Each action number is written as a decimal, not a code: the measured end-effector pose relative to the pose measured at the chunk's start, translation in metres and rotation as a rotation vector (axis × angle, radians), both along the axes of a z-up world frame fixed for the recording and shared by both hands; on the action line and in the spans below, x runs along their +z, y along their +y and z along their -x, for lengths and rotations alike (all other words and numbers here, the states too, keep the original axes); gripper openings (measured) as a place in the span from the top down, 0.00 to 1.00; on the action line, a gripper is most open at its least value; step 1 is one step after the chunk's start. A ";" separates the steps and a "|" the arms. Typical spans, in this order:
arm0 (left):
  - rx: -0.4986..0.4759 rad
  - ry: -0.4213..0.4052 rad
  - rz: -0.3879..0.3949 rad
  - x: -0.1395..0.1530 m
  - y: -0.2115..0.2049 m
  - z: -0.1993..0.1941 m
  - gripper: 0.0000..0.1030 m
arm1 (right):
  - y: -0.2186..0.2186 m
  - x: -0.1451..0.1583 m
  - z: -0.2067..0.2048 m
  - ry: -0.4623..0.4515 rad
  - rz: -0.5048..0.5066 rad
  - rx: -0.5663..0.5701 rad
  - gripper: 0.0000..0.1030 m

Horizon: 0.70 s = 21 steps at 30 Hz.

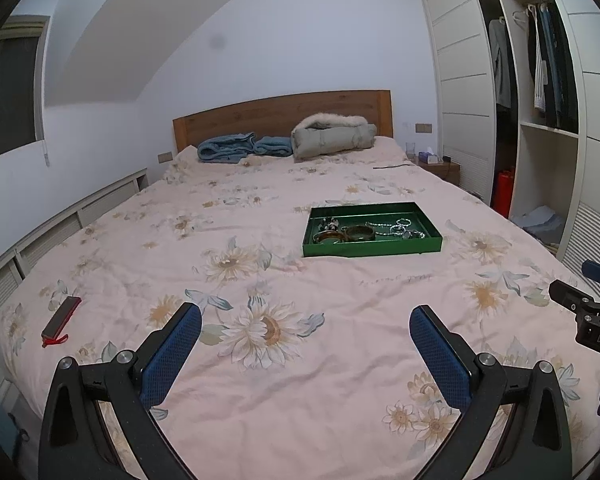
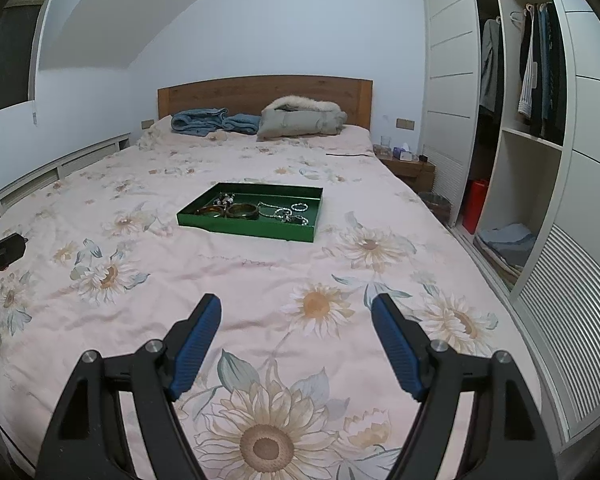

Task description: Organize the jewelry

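A green tray (image 1: 370,249) (image 2: 244,229) lies on the flowered bedspread, well beyond both grippers. Inside it sit two brown bangles (image 1: 346,234) (image 2: 242,210), a dark beaded piece (image 1: 329,223) (image 2: 225,201) and several silver chains and bracelets (image 1: 400,229) (image 2: 290,213). My left gripper (image 1: 305,318) hovers over the near part of the bed, its jaws wide apart with nothing between them. My right gripper (image 2: 296,308) is open too and holds nothing. In the left wrist view, part of the right gripper shows at the right edge; the left one's tip peeks in at the left edge of the right wrist view.
A black case with a red strap (image 1: 61,317) lies near the bed's left edge. Blue blankets (image 1: 236,147) and a grey fur-trimmed coat (image 1: 332,136) sit by the wooden headboard. An open wardrobe (image 2: 516,120) and a nightstand (image 2: 410,164) stand to the right.
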State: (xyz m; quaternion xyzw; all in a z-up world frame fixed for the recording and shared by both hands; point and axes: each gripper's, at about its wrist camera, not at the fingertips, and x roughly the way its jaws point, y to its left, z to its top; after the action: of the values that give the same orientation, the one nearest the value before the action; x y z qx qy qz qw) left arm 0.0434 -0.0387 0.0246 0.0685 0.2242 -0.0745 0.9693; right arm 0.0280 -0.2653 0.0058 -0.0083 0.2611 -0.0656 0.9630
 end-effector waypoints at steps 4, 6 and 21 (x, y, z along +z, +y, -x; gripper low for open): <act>-0.002 0.009 -0.004 -0.004 -0.001 -0.002 0.01 | -0.002 -0.006 -0.002 0.012 -0.005 -0.005 0.26; -0.003 0.015 -0.004 -0.006 -0.001 -0.004 0.01 | -0.003 -0.008 -0.003 0.015 -0.005 -0.008 0.26; 0.000 0.043 -0.009 -0.018 -0.002 -0.013 0.01 | -0.008 -0.021 -0.009 0.039 -0.019 -0.023 0.26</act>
State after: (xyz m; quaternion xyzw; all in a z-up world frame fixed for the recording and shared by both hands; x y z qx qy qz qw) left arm 0.0565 -0.0405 0.0067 0.0714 0.2455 -0.0752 0.9638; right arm 0.0370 -0.2730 -0.0150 0.0026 0.2807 -0.0741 0.9569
